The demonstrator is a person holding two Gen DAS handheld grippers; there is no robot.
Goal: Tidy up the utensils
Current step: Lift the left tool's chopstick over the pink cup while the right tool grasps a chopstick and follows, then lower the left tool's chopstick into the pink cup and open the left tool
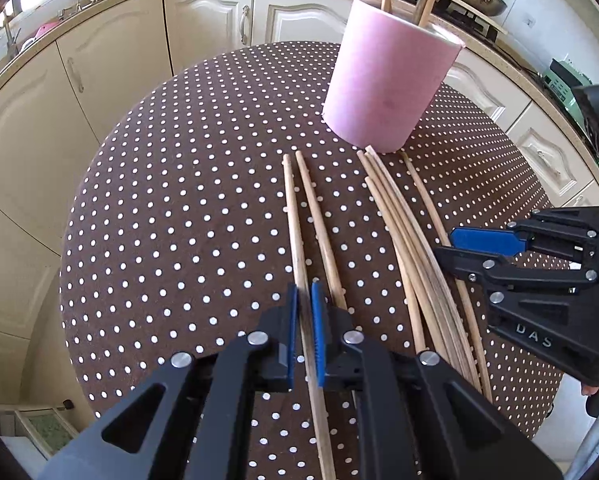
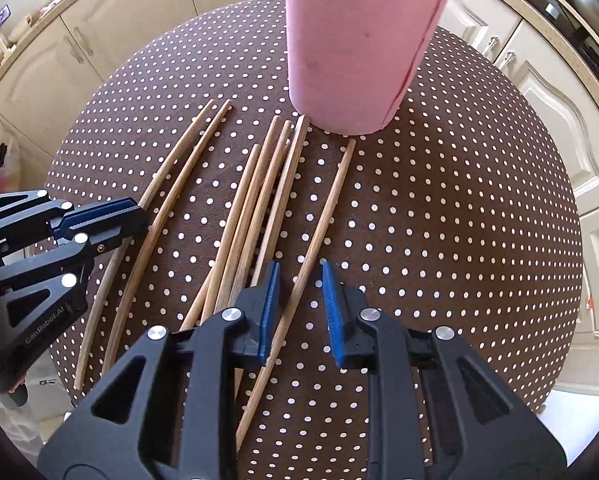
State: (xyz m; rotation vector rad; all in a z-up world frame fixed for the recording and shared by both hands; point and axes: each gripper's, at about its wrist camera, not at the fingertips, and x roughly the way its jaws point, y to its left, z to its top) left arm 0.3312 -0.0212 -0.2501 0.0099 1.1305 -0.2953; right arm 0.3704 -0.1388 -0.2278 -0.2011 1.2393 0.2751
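Round worktop under a brown polka-dot cloth. Pink cup stands upright at the far side, a few chopsticks already standing in it. The rest lie flat on the cloth in front of the cup, roughly parallel, tips toward it.

Left hand-held gripper: blue pads pressed together on one chopstick of the left pair — pinched around the thicker rear half, the stick running out past the pads toward the cup. Its neighbour lies just beside, touching or nearly so; cannot tell which.

Right hand-held gripper: jaws partly spread, straddling the lone chopstick lying right of the central bundle. The left pad looks close to the stick; a clear gap shows on the other side. Not yet gripped, as far as the right wrist view shows.

Handling, judged: the sticks look like bamboo or wood — light, stiff, thin, round enough to roll on the cloth. Smooth surface, so a pinch may let a stick pivot or slip if taken near one end. Best hold looks to be on the thicker rear half, square across the pads, leaving the narrow tip free to go into the cup. The cup looks light — a stick knocking its rim could tip it.
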